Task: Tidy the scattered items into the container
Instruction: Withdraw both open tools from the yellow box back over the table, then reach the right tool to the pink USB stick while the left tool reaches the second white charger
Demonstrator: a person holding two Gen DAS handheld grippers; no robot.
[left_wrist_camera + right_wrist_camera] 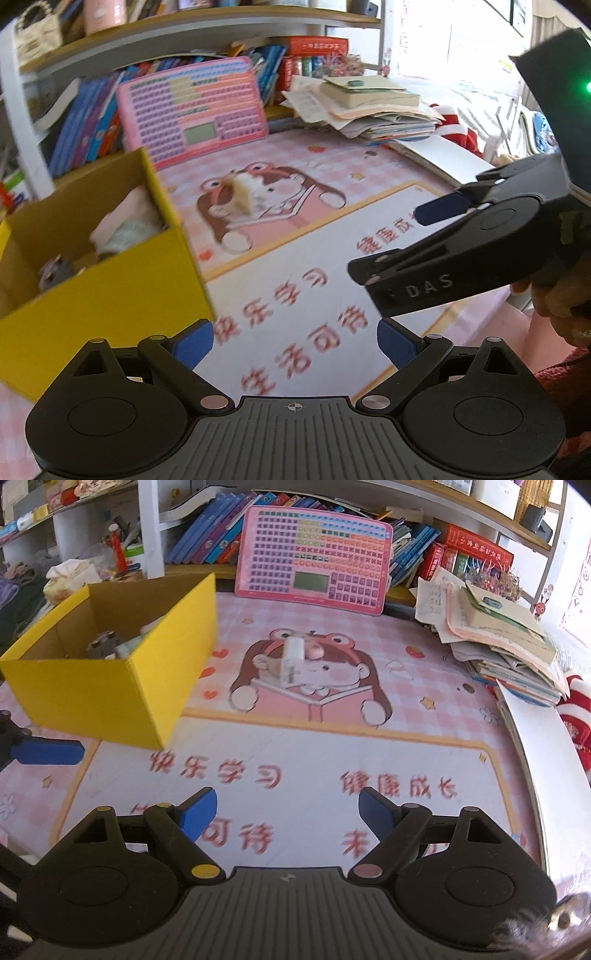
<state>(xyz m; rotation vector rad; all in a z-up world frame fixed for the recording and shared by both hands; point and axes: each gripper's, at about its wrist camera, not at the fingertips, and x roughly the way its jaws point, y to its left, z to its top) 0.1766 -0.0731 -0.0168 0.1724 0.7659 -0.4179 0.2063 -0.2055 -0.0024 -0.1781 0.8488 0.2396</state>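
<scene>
A yellow cardboard box (110,686) stands at the left of the pink cartoon desk mat (295,746) and holds several small items, one of them grey (105,644). A small white plug-like item (291,661) lies on the mat's cartoon figure, right of the box and well ahead of both grippers; it also shows in the left wrist view (243,194). My right gripper (288,814) is open over the mat's printed characters with nothing between its fingers. My left gripper (295,343) is open and empty beside the box (110,295). One blue pad (44,753) of it shows at the left edge.
A pink keyboard toy (314,557) leans against shelved books at the back. A stack of books and papers (498,635) fills the back right, with a white board (535,757) and a red-and-white striped thing (576,709) along the right edge. A tissue pack (70,578) sits behind the box.
</scene>
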